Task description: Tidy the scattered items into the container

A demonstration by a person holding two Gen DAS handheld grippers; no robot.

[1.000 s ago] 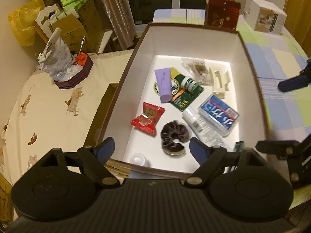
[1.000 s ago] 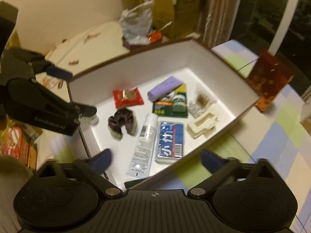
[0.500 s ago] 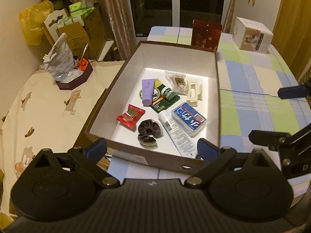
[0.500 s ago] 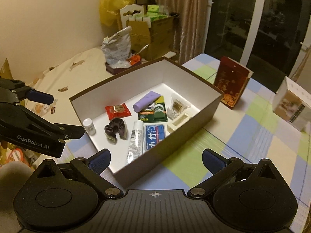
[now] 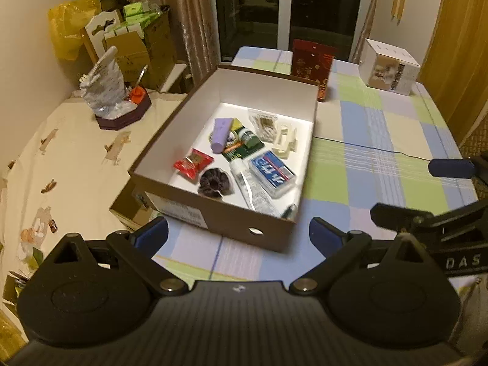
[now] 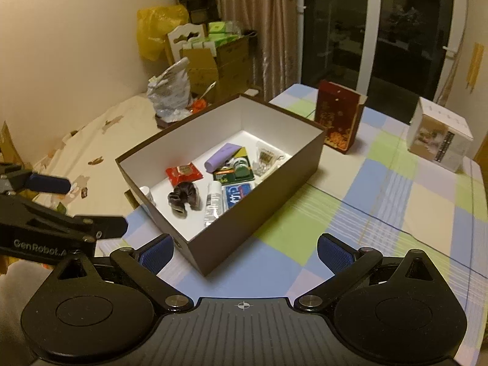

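Both claws hang empty with jaws spread wide: the left claw (image 5: pixel 238 233) and the right claw (image 6: pixel 245 251) sit near the brown box's (image 6: pixel 259 210) near end, above the checked worktop (image 6: pixel 381 201), touching nothing. No loose small items show on the cloth around the box, so the tidying looks finished or nearly so. Inside the box, from largest down: a blue-and-white pack (image 5: pixel 272 173), rigid and light, best pinched across its short sides; a white tube (image 6: pixel 213 201), squashy and slick, better taken near its cap; a lilac tube (image 5: pixel 221 134); a red snack packet (image 6: pixel 184 174), crinkly and likely to slip; a dark scrunchie (image 5: pixel 214 183), soft and easy to pinch anywhere; and a small white bottle (image 6: pixel 146 193) in the corner.
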